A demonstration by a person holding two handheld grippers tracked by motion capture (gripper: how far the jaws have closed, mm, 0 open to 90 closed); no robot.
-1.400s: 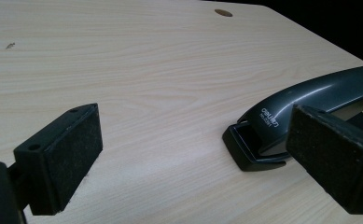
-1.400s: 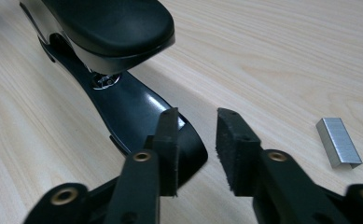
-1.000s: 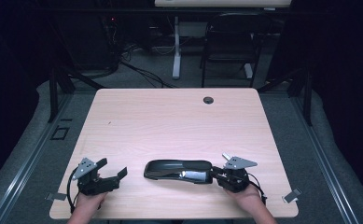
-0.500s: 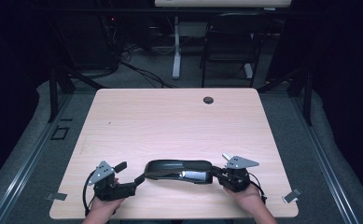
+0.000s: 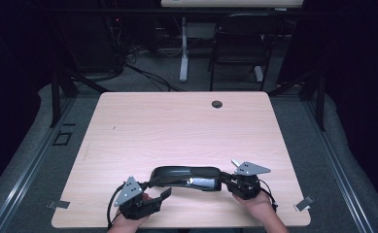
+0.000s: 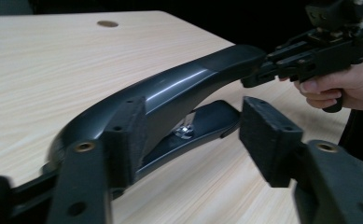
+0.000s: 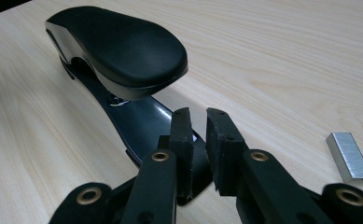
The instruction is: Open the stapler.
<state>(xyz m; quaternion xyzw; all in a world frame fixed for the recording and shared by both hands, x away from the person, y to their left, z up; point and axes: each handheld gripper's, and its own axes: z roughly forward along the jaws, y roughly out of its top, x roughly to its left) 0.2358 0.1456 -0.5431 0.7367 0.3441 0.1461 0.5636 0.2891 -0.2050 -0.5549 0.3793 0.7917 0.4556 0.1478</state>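
Stapler [image 5: 185, 176]: lies on the counter [image 5: 177, 126] near its front edge, between the two grippers, top arm raised off the base.
Left gripper [image 5: 158, 194]: spread; it has moved in from the left and now straddles the stapler's rear end.
Right gripper [image 5: 228, 182]: unmoved, jaws nearly pressed together, seemingly pinching the base's front end.
Staples [image 7: 349, 156]: loose strip just beside the right gripper.
Meaning: probably a two-handed hold, perhaps for reloading.
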